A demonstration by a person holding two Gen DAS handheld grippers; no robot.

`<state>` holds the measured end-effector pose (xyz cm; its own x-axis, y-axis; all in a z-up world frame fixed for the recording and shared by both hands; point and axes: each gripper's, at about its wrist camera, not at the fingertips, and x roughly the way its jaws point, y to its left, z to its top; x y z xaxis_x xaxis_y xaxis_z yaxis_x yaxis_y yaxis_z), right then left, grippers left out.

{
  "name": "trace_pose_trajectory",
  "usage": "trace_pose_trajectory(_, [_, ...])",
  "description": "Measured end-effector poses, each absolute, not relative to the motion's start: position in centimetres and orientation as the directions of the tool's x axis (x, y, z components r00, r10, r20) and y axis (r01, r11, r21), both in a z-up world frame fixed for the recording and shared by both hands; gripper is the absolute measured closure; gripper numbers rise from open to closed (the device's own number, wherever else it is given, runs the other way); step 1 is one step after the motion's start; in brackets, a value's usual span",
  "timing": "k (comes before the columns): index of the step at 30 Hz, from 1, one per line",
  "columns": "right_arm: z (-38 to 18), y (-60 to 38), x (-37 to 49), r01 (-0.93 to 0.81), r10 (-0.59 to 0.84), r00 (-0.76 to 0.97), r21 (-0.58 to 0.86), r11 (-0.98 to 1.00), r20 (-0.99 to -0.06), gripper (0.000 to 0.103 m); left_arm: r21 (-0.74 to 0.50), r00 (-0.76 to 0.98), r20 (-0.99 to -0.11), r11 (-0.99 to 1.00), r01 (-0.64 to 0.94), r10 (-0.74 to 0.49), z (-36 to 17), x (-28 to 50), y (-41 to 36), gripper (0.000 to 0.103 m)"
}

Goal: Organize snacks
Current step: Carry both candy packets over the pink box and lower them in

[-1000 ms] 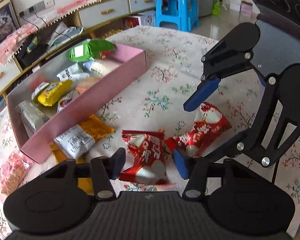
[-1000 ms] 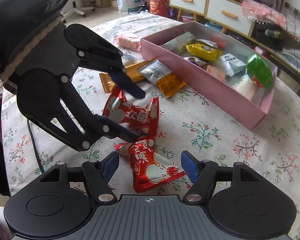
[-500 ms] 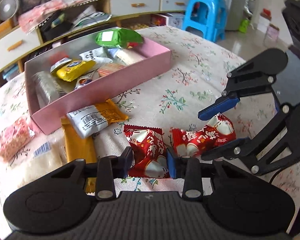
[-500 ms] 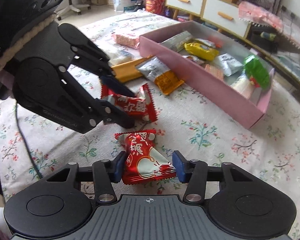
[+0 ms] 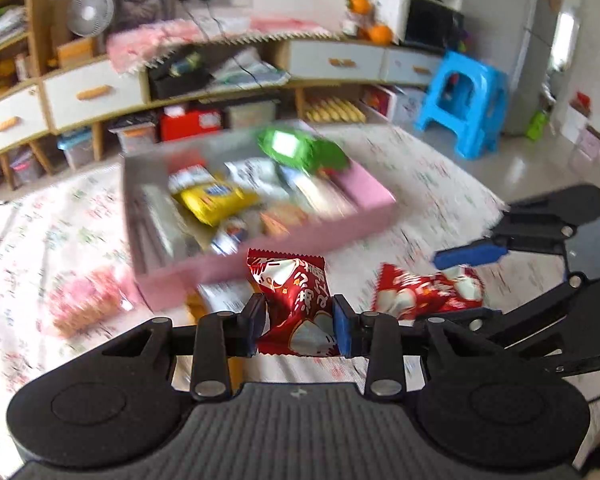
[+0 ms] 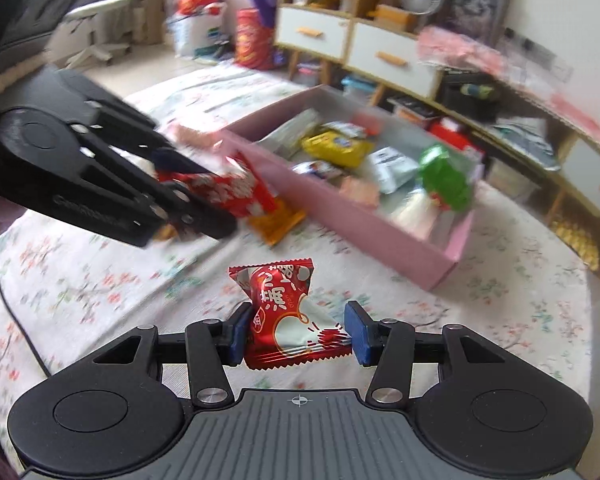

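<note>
The left gripper (image 5: 298,323) has its jaws pressed against both sides of a red snack packet (image 5: 293,302), held clear of the floral tablecloth (image 5: 40,216). The right gripper (image 6: 298,334) clamps a second red snack packet (image 6: 288,316) in the same way, also lifted. Beyond both, farther across the table, stands the pink box (image 5: 312,236) with a yellow packet (image 5: 214,200) and a green packet (image 5: 302,148) among the snacks inside. An orange packet (image 6: 278,222) lies just outside its near wall.

Left hand-held gripper (image 5: 296,322) clamped, lifted; right hand-held gripper (image 6: 298,334) clamped too.
</note>
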<state>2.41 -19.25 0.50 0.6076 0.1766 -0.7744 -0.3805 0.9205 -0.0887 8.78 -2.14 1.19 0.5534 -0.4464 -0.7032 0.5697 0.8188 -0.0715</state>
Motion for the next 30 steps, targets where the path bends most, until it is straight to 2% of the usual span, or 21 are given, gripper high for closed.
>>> trace_pose_trajectory(5, [2.0, -20.6, 5.3, -0.218, 0.131, 0.672, -0.026, 0.976, -0.729, 0.055, -0.025, 0.630, -0.677, 0.867, 0.497, -0.381, 2.3, 11.0, -2.8, 0.071])
trace_pose_trajectory(11, [1.8, -22.6, 9.5, 0.009, 0.107, 0.699, 0.158, 0.987, -0.707, 0.055, -0.052, 0.639, -0.684, 0.898, 0.437, -0.351, 1.6, 14.9, -3.6, 0.071])
trace_pose_trajectory(20, [-0.3, -23.5, 12.8, 0.150, 0.115, 0.662, 0.282, 0.948, -0.740, 0.055, -0.060, 0.622, -0.723, 0.924, 0.377, -0.301, -0.6, 16.9, -3.0, 0.071])
trace_pose_trajectory(30, [-2.0, -23.6, 13.7, 0.250, 0.089, 0.642, 0.318, 0.915, -0.761, 0.055, -0.074, 0.613, -0.728, 0.925, 0.373, -0.306, -1.5, 17.4, -3.2, 0.070])
